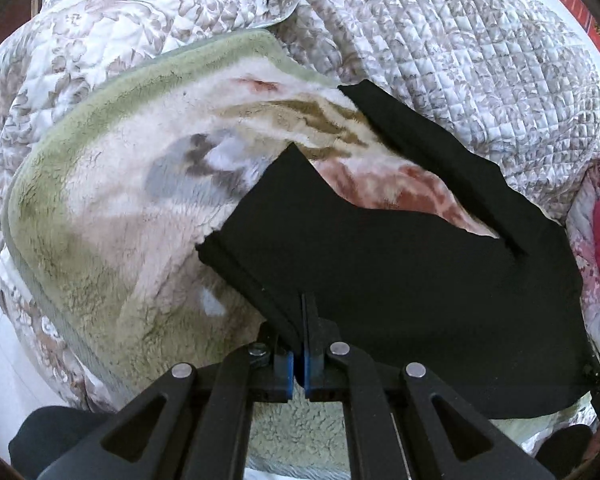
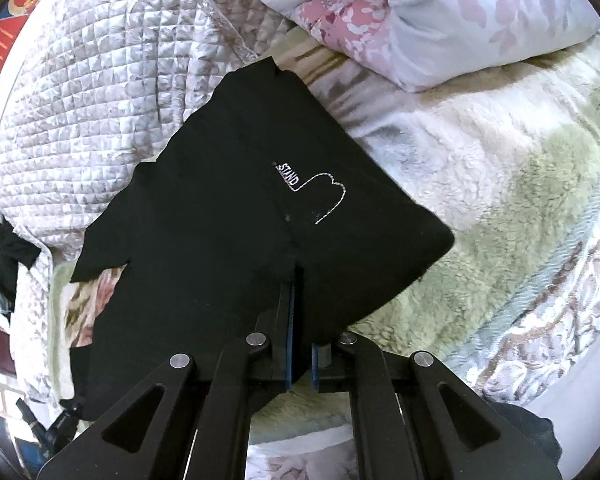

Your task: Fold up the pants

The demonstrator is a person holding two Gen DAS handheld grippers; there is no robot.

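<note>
Both grippers — left [image 1: 302, 320], right [image 2: 300, 308] — have fingers clamped on the pants' [image 1: 380, 264] near edge; soft, limp, light cloth — best held at corners.

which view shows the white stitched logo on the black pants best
The right wrist view: the white stitched logo lies in plain sight on the black pants, lettering readable. The left wrist view shows the same pants only as plain black cloth, no logo visible.

Pants [image 1: 400, 264] on fleece blanket [image 1: 112, 184]; quilt [image 1: 460, 60] behind; pillow [image 2: 480, 28] beside.
</note>
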